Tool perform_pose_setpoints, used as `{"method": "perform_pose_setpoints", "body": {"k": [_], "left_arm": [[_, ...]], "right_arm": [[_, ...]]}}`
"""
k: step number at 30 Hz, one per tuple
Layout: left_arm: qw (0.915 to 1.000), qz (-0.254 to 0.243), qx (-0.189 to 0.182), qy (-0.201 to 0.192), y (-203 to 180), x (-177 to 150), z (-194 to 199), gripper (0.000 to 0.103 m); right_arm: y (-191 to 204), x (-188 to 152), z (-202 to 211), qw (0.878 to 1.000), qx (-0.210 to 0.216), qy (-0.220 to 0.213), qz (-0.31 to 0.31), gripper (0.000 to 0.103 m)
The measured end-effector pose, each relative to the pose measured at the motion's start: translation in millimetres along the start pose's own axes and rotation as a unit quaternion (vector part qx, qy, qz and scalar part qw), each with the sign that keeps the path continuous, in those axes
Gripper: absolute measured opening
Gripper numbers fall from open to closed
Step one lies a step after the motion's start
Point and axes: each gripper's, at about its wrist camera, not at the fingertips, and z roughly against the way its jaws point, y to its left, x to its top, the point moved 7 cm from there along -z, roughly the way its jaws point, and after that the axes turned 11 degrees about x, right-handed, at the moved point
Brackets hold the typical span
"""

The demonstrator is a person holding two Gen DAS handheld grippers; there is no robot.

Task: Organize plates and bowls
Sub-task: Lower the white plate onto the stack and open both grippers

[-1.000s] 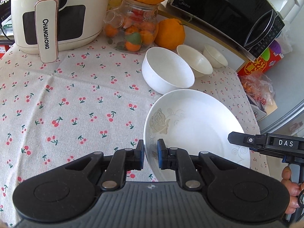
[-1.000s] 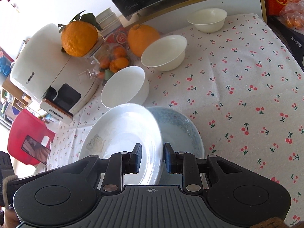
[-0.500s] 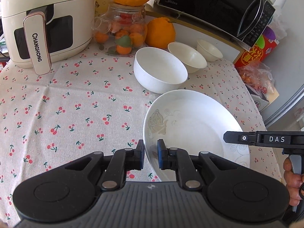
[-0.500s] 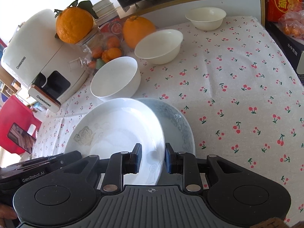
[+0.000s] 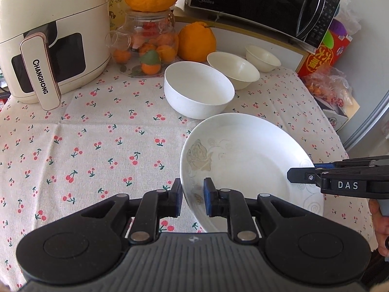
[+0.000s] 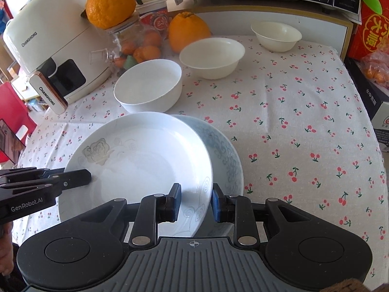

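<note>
A white plate with a faint rose print [image 5: 248, 160] [image 6: 145, 160] is held at both sides. My left gripper [image 5: 192, 199] is shut on its left rim. My right gripper [image 6: 196, 202] is shut on its right rim. Under its right side lies a grey-blue patterned plate [image 6: 227, 160], partly covered. Behind them stand three bowls in a row: a large white bowl [image 5: 198, 92] [image 6: 149, 88], a cream bowl [image 5: 233, 69] [image 6: 212, 57] and a small cream bowl [image 5: 262, 57] [image 6: 277, 35].
The table has a cherry-print cloth [image 5: 97, 146]. At the back left stand a white air fryer [image 5: 48, 36], a glass jar of small oranges [image 5: 148, 46] with a big orange on top, and another big orange [image 5: 197, 41]. A black microwave [image 5: 262, 2] sits behind the bowls.
Both grippers have drawn back slightly with the rose plate; it sits a little further over the grey-blue plate. The bowls have not moved.
</note>
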Motion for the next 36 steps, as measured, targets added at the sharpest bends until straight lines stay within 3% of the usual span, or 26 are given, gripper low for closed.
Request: {"method": "perform_pose_setpoints", "body": {"k": [7,20,26,33,36], "left_arm": [[1.0000,-0.008,-0.004,0.003,-2,0,-1,0.017],[0.9996,-0.008,-0.022,0.017,-5,-2,-2,0.017],[0.9987,-0.035,-0.031,0.022,-17,-5,-5,0.023],[0.9979,-0.057,-0.026,0.015,-27,-4,-5,0.040],[0.9980,-0.056,-0.026,0.015,-28,-2,-6,0.048]], "right_arm": [[6,-1,-3,0.998,-0.039,0.006,0.048,0.027],[3,4,-1,0.998,-0.045,0.008,0.050,0.027],[-1,7,5,0.999,-0.036,-0.001,0.035,0.036],[1,19,26,0.998,-0.014,-0.045,0.029,0.061],[-1,24,29,0.998,-0.016,-0.054,0.026,0.068]]}}
